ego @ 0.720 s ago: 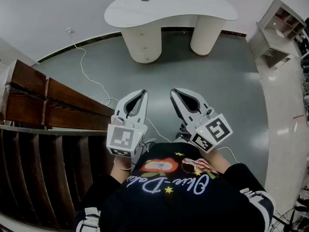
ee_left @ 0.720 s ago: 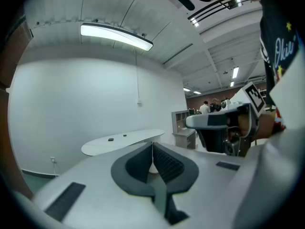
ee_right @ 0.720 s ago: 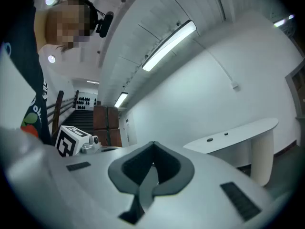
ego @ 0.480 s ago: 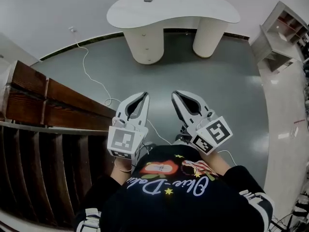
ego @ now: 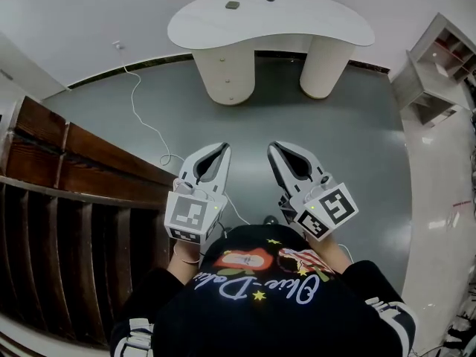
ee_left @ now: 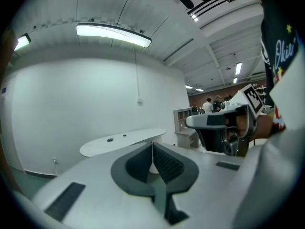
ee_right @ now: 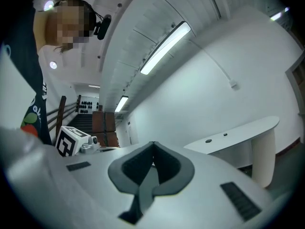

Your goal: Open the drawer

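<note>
While left hand-held gripper (ego: 222, 147), right hand-held gripper (ego: 272, 146) pressed together (both empty), table pedestal (ego: 227, 76) detail too small.

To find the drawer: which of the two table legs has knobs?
The left leg in the head view: knobs dot its front; the right leg looks plain.

The white kidney-shaped table (ego: 268, 17) is finished smooth and matt, its two rounded legs likewise. The grey floor (ego: 357, 132) is seen to be smooth with a faint sheen, and soft pale reflections are carried on it. The dark brown wooden panels (ego: 89, 166) are given a low gloss. The left gripper (ego: 222, 148) and right gripper (ego: 273, 146) are shelled in matt white plastic; the dark grey pads (ee_left: 167, 164) are ribbed and dull. The black cloth sweatshirt (ego: 260, 303) is soft-looking, with a coloured print laid on it.
</note>
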The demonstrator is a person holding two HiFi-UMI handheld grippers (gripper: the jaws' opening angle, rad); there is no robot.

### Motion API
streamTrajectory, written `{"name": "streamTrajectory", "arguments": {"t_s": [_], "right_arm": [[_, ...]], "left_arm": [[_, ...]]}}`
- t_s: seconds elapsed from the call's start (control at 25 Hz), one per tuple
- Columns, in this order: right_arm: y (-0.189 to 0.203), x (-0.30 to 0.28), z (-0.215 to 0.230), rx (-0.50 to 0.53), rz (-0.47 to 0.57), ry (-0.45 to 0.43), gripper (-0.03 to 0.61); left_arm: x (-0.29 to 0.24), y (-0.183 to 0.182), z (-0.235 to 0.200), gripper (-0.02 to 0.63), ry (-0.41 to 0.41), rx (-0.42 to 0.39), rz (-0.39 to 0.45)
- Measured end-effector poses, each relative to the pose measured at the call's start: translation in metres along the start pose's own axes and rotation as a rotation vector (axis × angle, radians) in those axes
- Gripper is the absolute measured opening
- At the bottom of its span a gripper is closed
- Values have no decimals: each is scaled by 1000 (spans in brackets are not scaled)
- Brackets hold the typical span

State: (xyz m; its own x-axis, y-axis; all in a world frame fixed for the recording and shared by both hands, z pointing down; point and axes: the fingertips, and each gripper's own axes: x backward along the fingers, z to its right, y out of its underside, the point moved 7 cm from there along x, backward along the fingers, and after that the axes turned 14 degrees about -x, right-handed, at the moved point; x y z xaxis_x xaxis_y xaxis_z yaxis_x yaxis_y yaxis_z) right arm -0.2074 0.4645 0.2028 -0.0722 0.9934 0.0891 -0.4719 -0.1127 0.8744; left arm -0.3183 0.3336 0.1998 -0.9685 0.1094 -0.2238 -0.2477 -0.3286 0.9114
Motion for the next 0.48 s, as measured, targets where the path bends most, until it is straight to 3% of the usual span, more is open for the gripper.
{"name": "streamTrajectory", "arguments": {"t_s": [0.48], "right_arm": [[-13, 31, 43, -49, -37, -53, 0]], "left_arm": [[-25, -19, 35, 6, -50, 19, -43]]}}
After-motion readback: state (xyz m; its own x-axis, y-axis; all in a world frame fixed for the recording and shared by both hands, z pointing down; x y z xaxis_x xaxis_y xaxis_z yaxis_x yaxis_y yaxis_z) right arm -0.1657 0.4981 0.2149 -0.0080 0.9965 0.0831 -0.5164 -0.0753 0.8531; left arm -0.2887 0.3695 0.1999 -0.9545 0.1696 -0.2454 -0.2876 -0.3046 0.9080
